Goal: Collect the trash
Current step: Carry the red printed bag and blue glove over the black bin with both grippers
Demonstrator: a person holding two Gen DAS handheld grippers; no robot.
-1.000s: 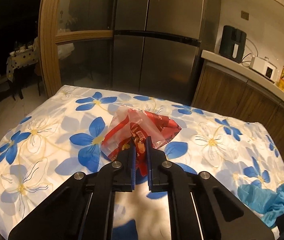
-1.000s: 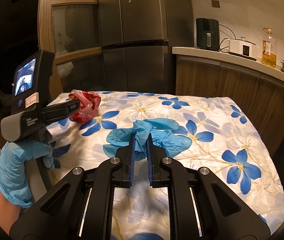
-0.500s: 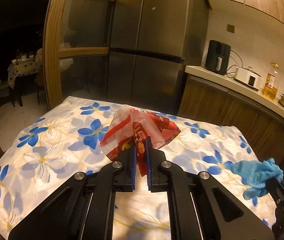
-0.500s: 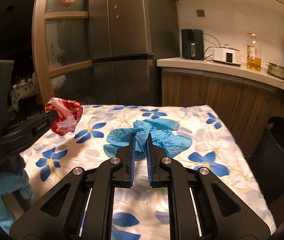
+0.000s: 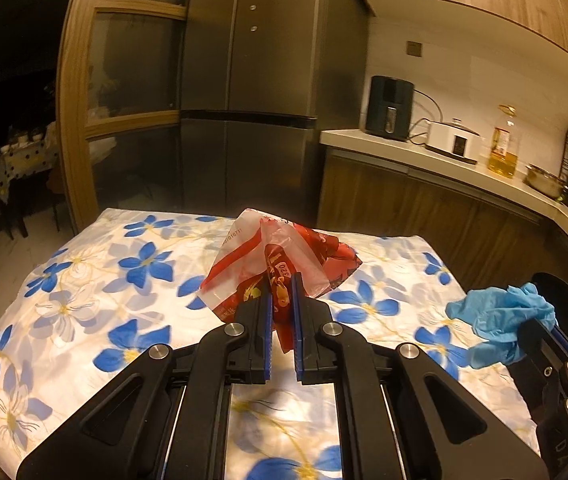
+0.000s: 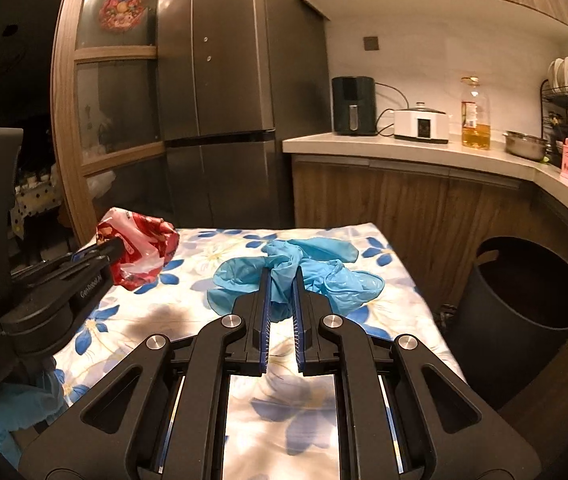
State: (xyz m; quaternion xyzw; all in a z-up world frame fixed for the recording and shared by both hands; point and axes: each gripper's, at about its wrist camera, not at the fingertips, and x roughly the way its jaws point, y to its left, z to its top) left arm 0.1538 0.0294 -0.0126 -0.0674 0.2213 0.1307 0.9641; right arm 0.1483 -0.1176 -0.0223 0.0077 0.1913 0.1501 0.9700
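Observation:
My left gripper is shut on a crumpled red and clear plastic wrapper, which hangs above the flowered tablecloth. The right wrist view shows that wrapper at the left, in the tip of the left gripper. My right gripper is shut on a bundle of blue disposable gloves, lifted off the cloth. The left wrist view catches the gloves at its right edge, just in front of the black bin's mouth. A black trash bin stands open on the floor to the right of the table.
A steel fridge stands behind the table. A wooden counter runs along the right with an air fryer, a white cooker, an oil bottle, a pot and a dish rack. A gloved hand holds the left gripper.
Both grippers have risen and swung right with their loads still held. The black bin has come into the right wrist view. The gloves now show higher at the right edge of the left wrist view.

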